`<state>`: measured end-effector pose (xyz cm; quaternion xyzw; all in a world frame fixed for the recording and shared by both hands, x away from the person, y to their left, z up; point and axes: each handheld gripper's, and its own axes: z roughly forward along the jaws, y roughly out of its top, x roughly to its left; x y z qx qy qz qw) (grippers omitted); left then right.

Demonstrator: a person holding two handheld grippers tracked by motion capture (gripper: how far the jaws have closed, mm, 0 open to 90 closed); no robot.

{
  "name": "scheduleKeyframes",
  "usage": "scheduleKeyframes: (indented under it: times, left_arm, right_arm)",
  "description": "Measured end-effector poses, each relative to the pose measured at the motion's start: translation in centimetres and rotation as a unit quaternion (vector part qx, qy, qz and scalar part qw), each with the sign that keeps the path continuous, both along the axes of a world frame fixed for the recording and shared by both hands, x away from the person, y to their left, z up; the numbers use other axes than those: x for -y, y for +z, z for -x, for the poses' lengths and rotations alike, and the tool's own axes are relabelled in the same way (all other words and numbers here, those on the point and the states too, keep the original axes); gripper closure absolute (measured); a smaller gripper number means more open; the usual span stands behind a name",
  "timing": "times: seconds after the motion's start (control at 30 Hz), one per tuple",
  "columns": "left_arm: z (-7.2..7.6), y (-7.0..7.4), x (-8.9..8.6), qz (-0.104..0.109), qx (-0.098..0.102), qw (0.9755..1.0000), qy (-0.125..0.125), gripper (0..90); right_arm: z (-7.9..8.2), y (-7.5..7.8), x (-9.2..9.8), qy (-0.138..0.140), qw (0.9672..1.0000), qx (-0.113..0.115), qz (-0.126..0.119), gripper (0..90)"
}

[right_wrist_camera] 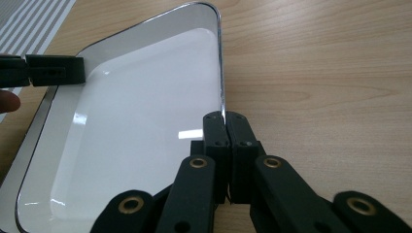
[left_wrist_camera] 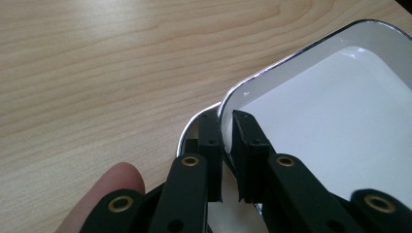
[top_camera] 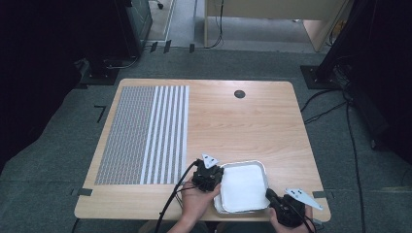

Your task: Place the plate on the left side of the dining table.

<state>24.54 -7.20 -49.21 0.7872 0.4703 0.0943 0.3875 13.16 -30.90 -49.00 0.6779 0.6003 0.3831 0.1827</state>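
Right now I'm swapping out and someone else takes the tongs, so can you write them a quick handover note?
Left tongs: shut on the left rim of the white rectangular metal tray with silver edge.
Right tongs: shut on the tray's right rim, near its front corner.
Tray: flat on the light wooden table, near the front edge, right of the grey striped mat.
Done: both rims gripped.
Left: probably lifting and moving the tray; destination unclear.

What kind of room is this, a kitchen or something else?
Probably a lab or workshop, not a kitchen. The wooden table stands on grey carpet with black cables trailing over the floor, dark stands sit at the sides, and a striped test mat lies beside the white tray.
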Motion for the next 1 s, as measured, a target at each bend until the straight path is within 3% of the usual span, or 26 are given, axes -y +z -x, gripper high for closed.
scheduleKeyframes:
  times: [0.13, 0.27, 0.43, 0.7, 1.0]
  left_arm:
    - [-0.2, 0.6, -0.2, 0.004, 0.001, 1.0000, -0.004, 84.3]
    - [-0.4, 0.3, -0.4, 0.012, 0.003, 0.9998, 0.015, 85.0]
    - [-0.2, 0.2, -0.2, 0.018, 0.010, 0.9993, 0.031, 86.1]
    - [-0.2, 0.1, -0.3, 0.020, 0.014, 0.9992, 0.033, 86.2]
    - [0.0, 0.1, -0.1, 0.008, 0.026, 0.9993, 0.025, 86.0]
  right_arm:
    - [0.0, 0.1, 0.1, 0.001, 1.0000, -0.002, -0.009, 90.0]
    - [-0.2, -0.1, 0.1, 0.009, 0.9997, -0.008, -0.023, 89.2]
    - [0.0, -0.2, -0.2, 0.024, 0.9995, -0.008, -0.021, 85.2]
    - [1.0, -0.5, -0.4, 0.038, 0.9989, -0.015, -0.023, 79.0]
    - [1.1, 0.0, -0.3, 0.013, 0.9992, -0.020, -0.032, 85.5]
